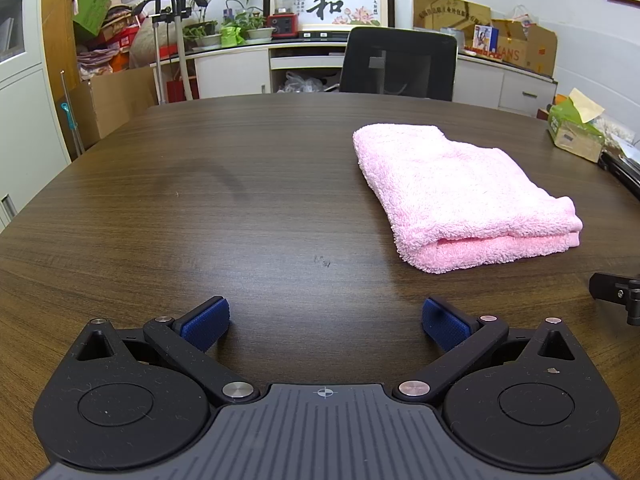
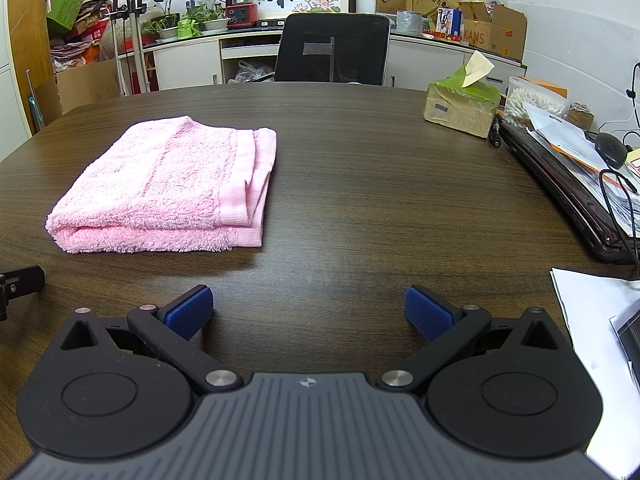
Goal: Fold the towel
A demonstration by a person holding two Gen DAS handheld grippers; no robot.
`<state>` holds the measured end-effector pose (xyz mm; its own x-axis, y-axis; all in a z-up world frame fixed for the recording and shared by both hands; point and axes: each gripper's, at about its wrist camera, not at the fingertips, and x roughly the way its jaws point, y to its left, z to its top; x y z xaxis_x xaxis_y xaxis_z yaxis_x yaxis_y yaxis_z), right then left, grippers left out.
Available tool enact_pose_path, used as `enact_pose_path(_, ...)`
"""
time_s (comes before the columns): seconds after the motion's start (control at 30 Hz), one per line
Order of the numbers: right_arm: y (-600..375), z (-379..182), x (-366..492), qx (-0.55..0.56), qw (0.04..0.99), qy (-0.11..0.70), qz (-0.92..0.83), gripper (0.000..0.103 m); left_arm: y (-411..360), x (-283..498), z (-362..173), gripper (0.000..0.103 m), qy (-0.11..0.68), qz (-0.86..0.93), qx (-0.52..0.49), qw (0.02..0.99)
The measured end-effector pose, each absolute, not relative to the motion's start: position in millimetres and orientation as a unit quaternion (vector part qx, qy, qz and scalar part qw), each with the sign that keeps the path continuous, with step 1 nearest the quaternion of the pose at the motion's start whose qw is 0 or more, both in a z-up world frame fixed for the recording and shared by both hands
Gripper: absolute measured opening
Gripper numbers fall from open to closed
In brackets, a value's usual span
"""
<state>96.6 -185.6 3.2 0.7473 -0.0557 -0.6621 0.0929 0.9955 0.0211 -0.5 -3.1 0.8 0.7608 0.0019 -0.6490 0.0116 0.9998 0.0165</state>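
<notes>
A pink towel (image 1: 460, 192) lies folded in layers on the dark wooden table (image 1: 200, 200). In the left wrist view it is ahead and to the right. In the right wrist view the towel (image 2: 168, 188) is ahead and to the left. My left gripper (image 1: 325, 320) is open and empty, low over the table, short of the towel. My right gripper (image 2: 308, 310) is open and empty, also short of the towel. A black part of the right gripper (image 1: 616, 292) shows at the left view's right edge.
A green tissue box (image 2: 462, 106) stands at the far right of the table. A dark laptop (image 2: 568, 184) with papers, cables and a mouse lies along the right edge. White paper (image 2: 592, 320) lies near right. A black office chair (image 2: 332, 50) stands behind the table.
</notes>
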Motion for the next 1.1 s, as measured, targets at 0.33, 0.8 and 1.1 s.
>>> enact_pose_path(0.33,-204,4,97,0.042,0.934,0.348,-0.072,0.103,14,1,1,0.103,0.346,0.014,0.001,0.938)
enact_pose_path(0.8,-233,1,96,0.022,0.927,0.343,-0.150,0.103,86,13,2,0.103,0.342,0.072,-0.021,0.937)
enact_pose_path(1.1,-263,-1,91,0.062,0.920,0.344,-0.175,0.103,119,18,3,0.103,0.342,0.083,-0.024,0.936)
